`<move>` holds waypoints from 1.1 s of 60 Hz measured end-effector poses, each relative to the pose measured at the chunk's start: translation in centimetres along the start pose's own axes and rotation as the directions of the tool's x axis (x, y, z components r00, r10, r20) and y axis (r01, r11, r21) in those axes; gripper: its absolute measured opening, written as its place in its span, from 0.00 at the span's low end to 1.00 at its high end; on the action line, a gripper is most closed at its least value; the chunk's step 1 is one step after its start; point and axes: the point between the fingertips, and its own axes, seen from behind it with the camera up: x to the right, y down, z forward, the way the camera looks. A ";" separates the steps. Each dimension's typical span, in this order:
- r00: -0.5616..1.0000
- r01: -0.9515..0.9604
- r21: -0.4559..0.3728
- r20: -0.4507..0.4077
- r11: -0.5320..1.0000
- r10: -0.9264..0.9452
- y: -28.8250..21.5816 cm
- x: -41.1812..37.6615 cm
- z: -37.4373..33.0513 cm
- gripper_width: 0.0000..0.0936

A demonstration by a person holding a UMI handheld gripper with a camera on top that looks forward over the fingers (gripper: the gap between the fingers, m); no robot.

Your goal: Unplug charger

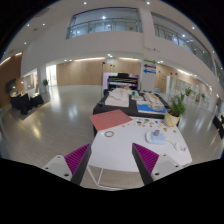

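A white table (pixel 125 148) stands just ahead of my fingers. On its right part lies a white power strip with a charger and bluish cable (pixel 160 135); the detail is too small to tell more. My gripper (pixel 112 160) is open and empty, with its magenta pads (pixel 76 157) spread wide over the table's near edge. The charger is beyond the right finger, apart from it.
A pink flat folder (pixel 110 119) lies on the table's far left, with a small ring-shaped thing (pixel 109 133) in front of it. A potted plant (pixel 176 106) stands beyond the table at the right. More tables and a wide lobby floor (pixel 60 115) lie behind.
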 end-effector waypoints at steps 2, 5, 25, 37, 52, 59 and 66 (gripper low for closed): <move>1.000 0.001 -0.002 -0.019 1.000 -0.001 0.2 0.7 -0.1 0.92; 0.998 0.003 -0.009 -0.058 1.000 -0.003 0.6 2.4 -0.1 0.91; 0.964 -0.035 -0.046 -0.265 0.998 0.021 8.1 17.2 2.7 0.91; 0.954 -0.031 -0.027 -0.299 0.999 0.021 10.8 22.8 6.7 0.91; 0.957 -0.012 0.044 -0.288 0.999 0.024 11.9 27.2 15.4 0.91; 0.963 -0.023 0.066 -0.265 0.998 0.039 11.8 29.1 21.1 0.91; 0.964 -0.028 0.076 -0.261 0.997 0.047 11.1 31.4 26.5 0.91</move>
